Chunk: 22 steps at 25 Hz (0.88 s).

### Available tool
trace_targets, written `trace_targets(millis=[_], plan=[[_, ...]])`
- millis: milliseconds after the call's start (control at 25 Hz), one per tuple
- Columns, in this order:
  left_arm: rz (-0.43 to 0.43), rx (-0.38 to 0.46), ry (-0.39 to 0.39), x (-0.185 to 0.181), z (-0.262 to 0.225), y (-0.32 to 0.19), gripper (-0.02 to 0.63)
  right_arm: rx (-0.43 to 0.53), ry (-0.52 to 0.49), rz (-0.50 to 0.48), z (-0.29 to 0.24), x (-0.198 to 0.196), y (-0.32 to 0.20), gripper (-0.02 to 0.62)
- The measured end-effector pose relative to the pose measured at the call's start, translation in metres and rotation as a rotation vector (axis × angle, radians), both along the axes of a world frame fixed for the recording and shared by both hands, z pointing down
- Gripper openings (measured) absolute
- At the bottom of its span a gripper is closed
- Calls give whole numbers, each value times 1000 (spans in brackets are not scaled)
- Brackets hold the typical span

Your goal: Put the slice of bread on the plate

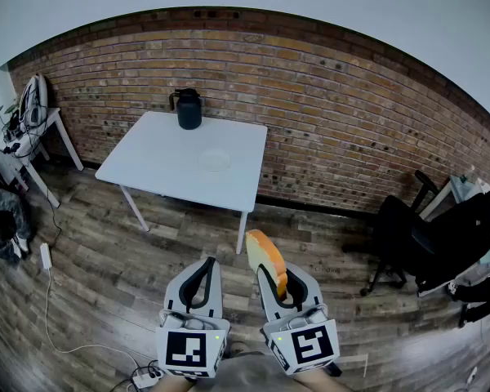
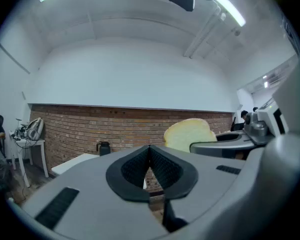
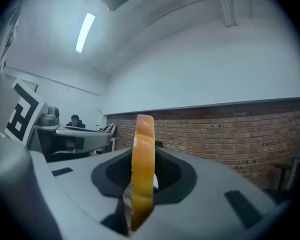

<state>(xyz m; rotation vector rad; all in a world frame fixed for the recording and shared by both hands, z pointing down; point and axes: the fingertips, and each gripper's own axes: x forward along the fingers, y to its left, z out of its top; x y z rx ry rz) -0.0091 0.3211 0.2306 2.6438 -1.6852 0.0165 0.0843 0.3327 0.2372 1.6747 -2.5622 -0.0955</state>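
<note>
My right gripper (image 1: 276, 278) is shut on a slice of bread (image 1: 266, 260), held on edge with its orange crust up. In the right gripper view the bread slice (image 3: 142, 169) stands upright between the jaws (image 3: 140, 184). My left gripper (image 1: 202, 274) is beside it, shut and empty; in the left gripper view its pads (image 2: 149, 170) meet at the tips, and the bread slice (image 2: 189, 134) shows to the right. A white plate (image 1: 214, 159) lies on the white table (image 1: 159, 166), well ahead of both grippers.
A dark jug (image 1: 188, 109) stands at the table's far edge, against the brick wall (image 1: 327, 121). Black office chairs (image 1: 425, 235) are at the right. A small side table (image 1: 33, 137) with gear is at the left, and a cable (image 1: 53, 300) runs over the wooden floor.
</note>
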Motion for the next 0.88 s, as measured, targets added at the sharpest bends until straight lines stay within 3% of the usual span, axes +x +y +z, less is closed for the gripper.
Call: trace_targets(millis=[600, 880], plan=[[3, 2, -20, 16, 2, -9, 11, -12, -53, 8, 0, 26, -9, 98], [-63, -6, -44, 8, 5, -21, 11, -23, -66, 18, 5, 52, -20, 98]])
